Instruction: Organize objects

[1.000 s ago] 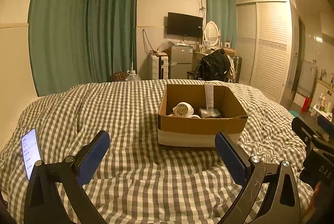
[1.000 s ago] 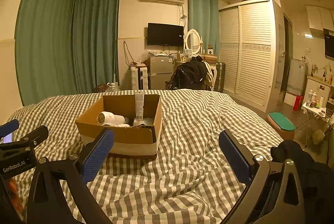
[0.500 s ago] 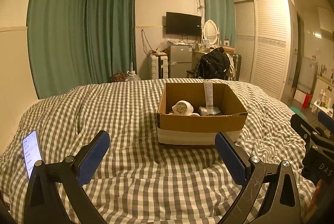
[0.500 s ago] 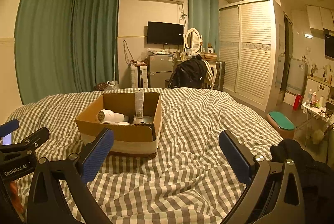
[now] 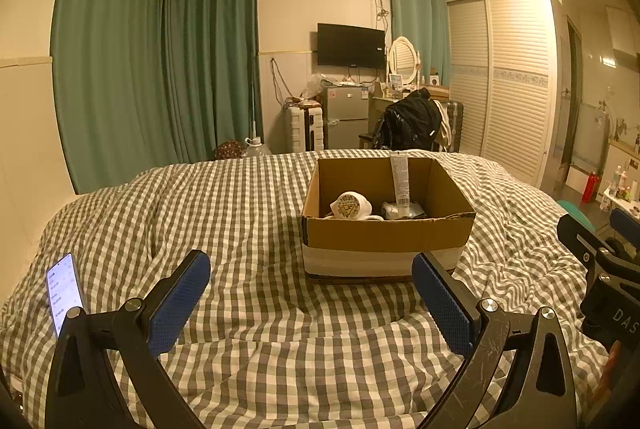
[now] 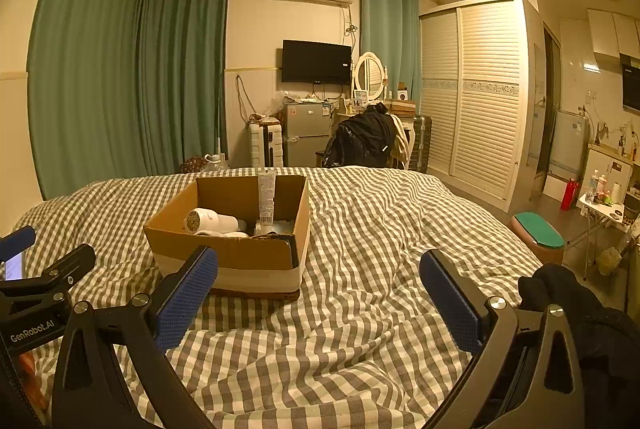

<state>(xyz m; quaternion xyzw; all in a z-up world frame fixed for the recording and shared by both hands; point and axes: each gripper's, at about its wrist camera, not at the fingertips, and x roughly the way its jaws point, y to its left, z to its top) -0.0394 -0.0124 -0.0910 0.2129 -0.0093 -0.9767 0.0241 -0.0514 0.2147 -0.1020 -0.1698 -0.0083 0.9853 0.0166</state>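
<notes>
An open cardboard box (image 5: 384, 235) stands on the checked bedspread (image 5: 256, 237), also in the right wrist view (image 6: 224, 253). Inside it lie a white hair dryer (image 5: 351, 207) (image 6: 210, 222), an upright white tube (image 5: 400, 181) (image 6: 267, 199) leaning on the far wall, and a silvery item (image 5: 402, 210). My left gripper (image 5: 311, 283) is open and empty, held above the bed in front of the box. My right gripper (image 6: 319, 283) is open and empty, to the right of the box. Each gripper shows at the edge of the other's view.
A lit phone (image 5: 64, 289) lies on the bed at the left. Beyond the bed are green curtains (image 5: 160, 69), a small fridge (image 5: 345, 117), a chair with a black jacket (image 5: 410, 125) and a white wardrobe (image 5: 516, 89). A green-topped stool (image 6: 538, 235) stands right of the bed.
Both views have shifted only slightly; the box sits a little higher in the left wrist view. Both grippers stay open and empty.
</notes>
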